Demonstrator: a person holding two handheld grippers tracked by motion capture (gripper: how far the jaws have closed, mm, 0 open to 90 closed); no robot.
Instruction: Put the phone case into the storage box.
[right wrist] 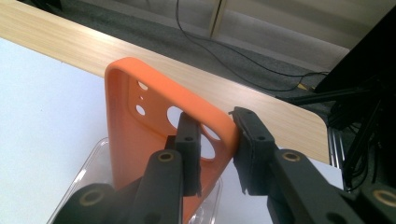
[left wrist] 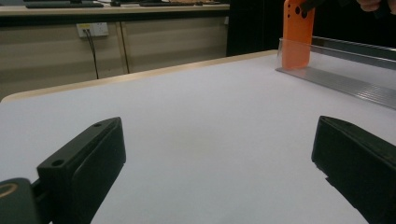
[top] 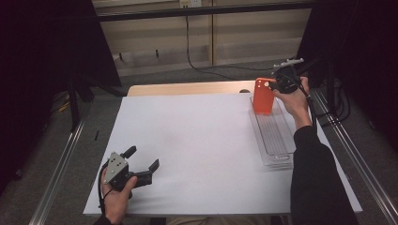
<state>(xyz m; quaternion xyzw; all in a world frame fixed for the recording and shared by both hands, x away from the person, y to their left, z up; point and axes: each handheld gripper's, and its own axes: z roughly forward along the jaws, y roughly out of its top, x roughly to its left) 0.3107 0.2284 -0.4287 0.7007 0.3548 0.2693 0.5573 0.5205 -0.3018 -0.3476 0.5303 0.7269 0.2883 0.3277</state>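
An orange phone case stands upright at the far end of a clear plastic tray on the right of the white table. My right gripper grips its upper right corner. In the right gripper view the case shows its camera holes, and my right gripper has one jaw on the inner face and the other against the outer edge. My left gripper rests open on the table at the near left with nothing between its fingers. From the left gripper view the case is far off at the upper right.
The white sheet covers most of the wooden table. The long tray runs along the right side. Metal rails flank the table, and a black cable lies on the floor beyond.
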